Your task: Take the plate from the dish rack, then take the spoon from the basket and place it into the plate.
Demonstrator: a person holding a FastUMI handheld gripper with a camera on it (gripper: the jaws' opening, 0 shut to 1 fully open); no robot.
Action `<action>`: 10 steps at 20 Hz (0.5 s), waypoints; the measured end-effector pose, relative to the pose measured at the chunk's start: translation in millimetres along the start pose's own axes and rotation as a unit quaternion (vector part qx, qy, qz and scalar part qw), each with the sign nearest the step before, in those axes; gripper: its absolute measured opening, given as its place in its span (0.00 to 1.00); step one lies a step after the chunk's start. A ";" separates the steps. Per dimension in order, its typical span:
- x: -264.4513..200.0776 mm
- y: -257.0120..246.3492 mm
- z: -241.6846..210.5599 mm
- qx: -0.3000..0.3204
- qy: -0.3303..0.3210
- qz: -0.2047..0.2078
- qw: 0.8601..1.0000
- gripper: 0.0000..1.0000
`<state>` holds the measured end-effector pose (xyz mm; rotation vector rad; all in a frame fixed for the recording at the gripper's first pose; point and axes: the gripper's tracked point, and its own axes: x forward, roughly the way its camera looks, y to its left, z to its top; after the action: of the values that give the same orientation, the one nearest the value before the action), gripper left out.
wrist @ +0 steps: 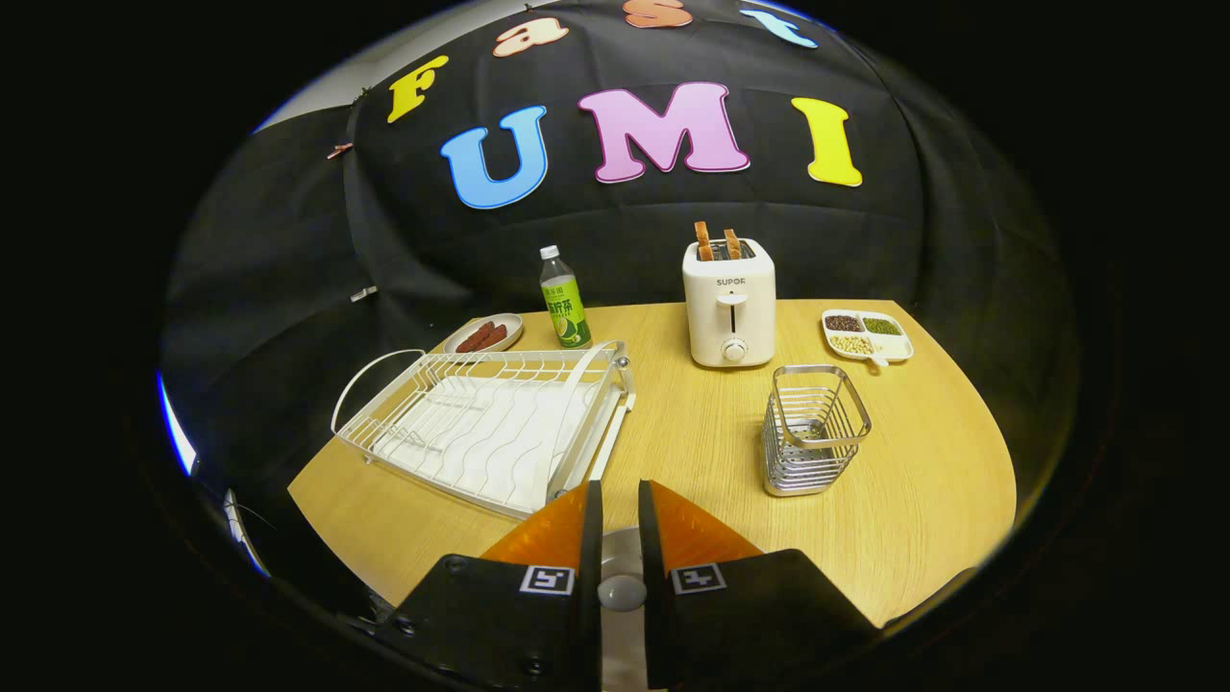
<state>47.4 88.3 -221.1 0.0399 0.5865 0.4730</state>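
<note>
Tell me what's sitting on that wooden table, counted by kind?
Dish rack: 1
Wire basket: 1
Toaster: 1
Bottle: 1
Small plate with sausages: 1
Divided tray of beans: 1
Total: 6
The gripper holds a spoon between nearly closed fingers.

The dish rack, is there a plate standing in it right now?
No, the dish rack shows bare white wires over its ribbed drain tray, with no plate in any slot, while the claw holds something pale between its nearly closed fingers.

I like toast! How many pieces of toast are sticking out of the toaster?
2: both toast slices stand side by side in the toaster, beyond the gripper.
</note>
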 end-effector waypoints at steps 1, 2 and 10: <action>-1.8 -1.5 -2.5 0.001 0.004 0.002 1.000 0.22; -3.9 -3.5 -6.2 0.005 0.009 0.004 1.000 0.22; -8.5 -18.6 -28.4 0.030 0.057 0.010 0.998 0.23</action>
<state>33.5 65.2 -243.5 0.0771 0.7133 0.4784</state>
